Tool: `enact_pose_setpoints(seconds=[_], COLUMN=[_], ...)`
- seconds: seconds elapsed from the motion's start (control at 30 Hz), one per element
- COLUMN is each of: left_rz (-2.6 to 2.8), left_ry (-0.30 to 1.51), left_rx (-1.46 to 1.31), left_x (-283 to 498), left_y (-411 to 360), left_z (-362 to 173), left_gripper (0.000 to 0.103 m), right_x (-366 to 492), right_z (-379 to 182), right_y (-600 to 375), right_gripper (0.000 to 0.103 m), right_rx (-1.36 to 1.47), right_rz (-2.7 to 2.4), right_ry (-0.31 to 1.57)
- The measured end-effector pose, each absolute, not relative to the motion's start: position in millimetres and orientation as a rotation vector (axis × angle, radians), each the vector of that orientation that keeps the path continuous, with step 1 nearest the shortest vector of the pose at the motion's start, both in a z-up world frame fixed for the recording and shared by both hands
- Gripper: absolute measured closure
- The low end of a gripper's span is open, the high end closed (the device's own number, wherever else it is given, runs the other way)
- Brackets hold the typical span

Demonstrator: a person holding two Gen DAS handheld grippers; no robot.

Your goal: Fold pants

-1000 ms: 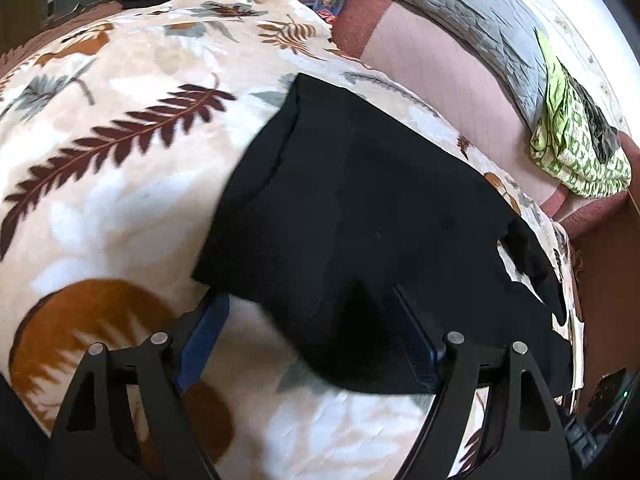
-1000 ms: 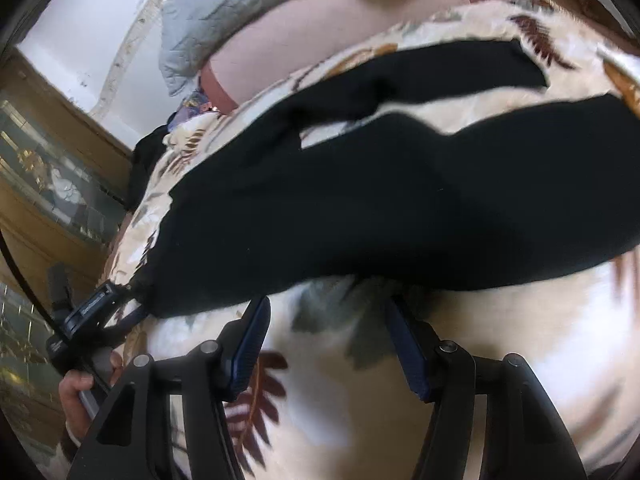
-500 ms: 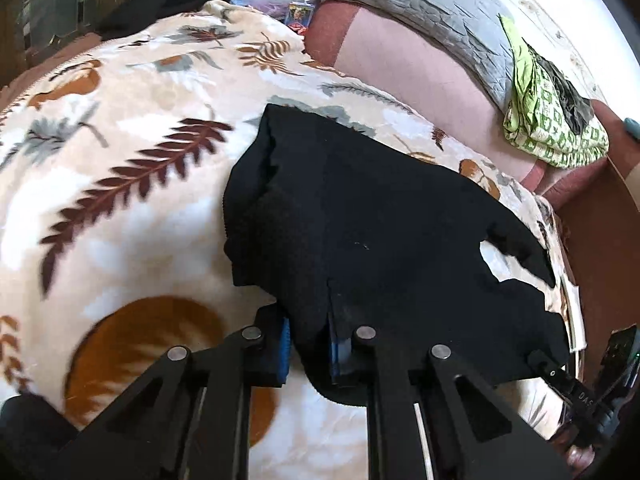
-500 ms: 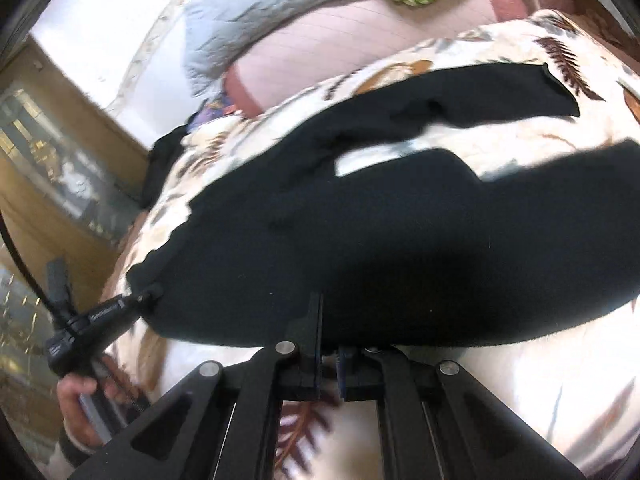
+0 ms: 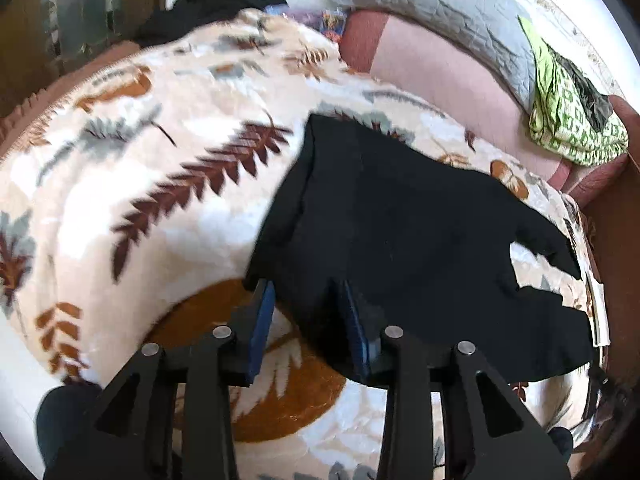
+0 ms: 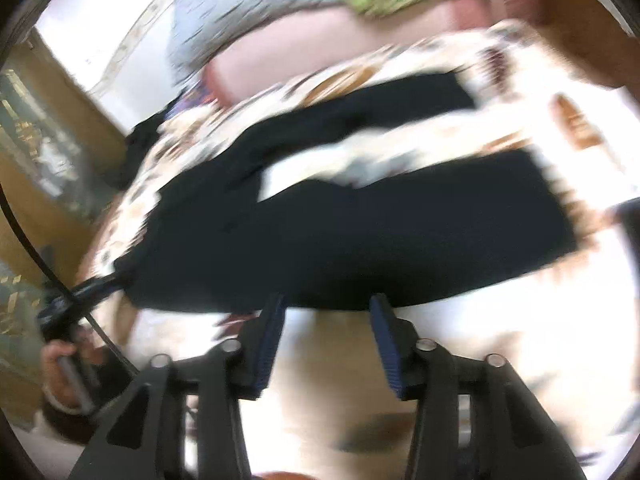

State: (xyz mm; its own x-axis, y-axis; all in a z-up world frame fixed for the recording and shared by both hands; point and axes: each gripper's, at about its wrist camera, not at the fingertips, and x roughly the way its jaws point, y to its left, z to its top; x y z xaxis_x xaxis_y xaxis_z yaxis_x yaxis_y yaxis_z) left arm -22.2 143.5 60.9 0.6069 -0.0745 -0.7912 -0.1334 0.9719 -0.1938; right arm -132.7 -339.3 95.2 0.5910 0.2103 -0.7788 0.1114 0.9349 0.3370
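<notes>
- Left gripper: two matte black angular fingers with triangular cut-outs, each bearing round silver screw heads; the inner faces carry flat blue pads.
- Right gripper: the same black frame and silver screws, with ribbed dark-blue pads.
- A thin black cable curves along the right view's edge.
- The person's hand shows a dark sleeve cuff at the wrist.

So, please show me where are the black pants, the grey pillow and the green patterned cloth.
black pants [image 5: 400,232], left wrist view, middle of the fabric.
grey pillow [image 5: 432,12], left wrist view, quilted top surface.
green patterned cloth [image 5: 568,120], left wrist view, its patterned middle.
</notes>
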Motion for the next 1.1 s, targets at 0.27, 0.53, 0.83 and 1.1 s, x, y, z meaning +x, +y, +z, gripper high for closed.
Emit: enact_pose_setpoints(seconds=[0.27, 0.53, 0.83, 1.1], left_rz=[-0.022, -0.095, -0.191, -0.391], left_ry=[0.876, 0.980, 0.961, 0.941], left_rx=[-0.230, -0.155, -0.119, 0.116], left_x=[-20.8, -11.3, 2.8, 85.5], left_y=[122.1, 80.7, 85.1, 73.4], left_z=[75.6, 33.9, 47.2, 71.5], left_gripper=[0.040, 0.039, 0.026, 0.016], right_x=[-84.9, -92.9, -71.7, 11.7], right_z=[74.7, 62.0, 84.0, 117.0], right_y=[-404.3, -426.8, -410.2, -333.9], right_gripper=[0.048, 0.097, 0.065, 0.037], right_rx=[0.208, 0.234, 0.175, -0.052], right_rz=[-0.269, -0.239, -0.184, 0.150], right_ry=[0.959, 0.937, 0.893, 0.766])
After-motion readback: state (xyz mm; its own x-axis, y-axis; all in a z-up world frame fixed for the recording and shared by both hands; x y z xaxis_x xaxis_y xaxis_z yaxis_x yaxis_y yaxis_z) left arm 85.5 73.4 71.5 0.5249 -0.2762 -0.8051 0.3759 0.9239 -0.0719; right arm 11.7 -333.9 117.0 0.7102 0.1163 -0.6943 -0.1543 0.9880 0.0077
